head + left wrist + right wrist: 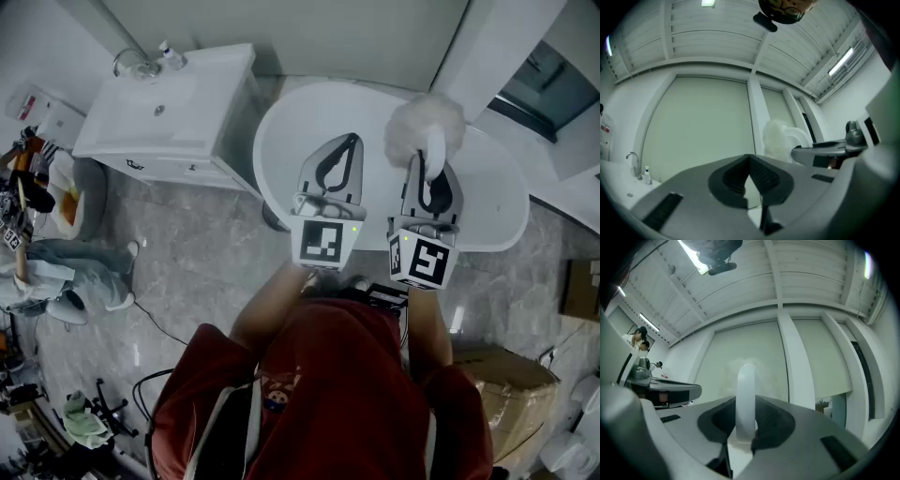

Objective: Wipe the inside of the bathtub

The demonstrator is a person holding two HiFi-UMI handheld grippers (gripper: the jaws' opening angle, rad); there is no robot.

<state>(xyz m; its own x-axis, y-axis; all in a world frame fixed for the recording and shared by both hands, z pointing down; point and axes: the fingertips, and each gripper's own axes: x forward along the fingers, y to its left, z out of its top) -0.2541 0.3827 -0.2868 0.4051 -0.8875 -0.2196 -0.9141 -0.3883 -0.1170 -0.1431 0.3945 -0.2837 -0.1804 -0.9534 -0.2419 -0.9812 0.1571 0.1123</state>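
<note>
Red-sleeved arms are holding both grippers out over the bathtub (pixel 281 141), whose white basin is lying below and ahead of them, its long axis running left to right across the head view. On the right gripper (pixel 431 171) the jaws are clamping the white handle (pixel 746 394) of a fluffy duster (pixel 424 127), which is pointing straight out along them, away from the person and across the tub's width. The left gripper (pixel 349 143), just beside it, is carrying nothing, its jaws pressing together. Both gripper views are facing wall and ceiling, so the duster head is probably needing to tip down into the basin, and the right hand is the one placed to do it
</note>
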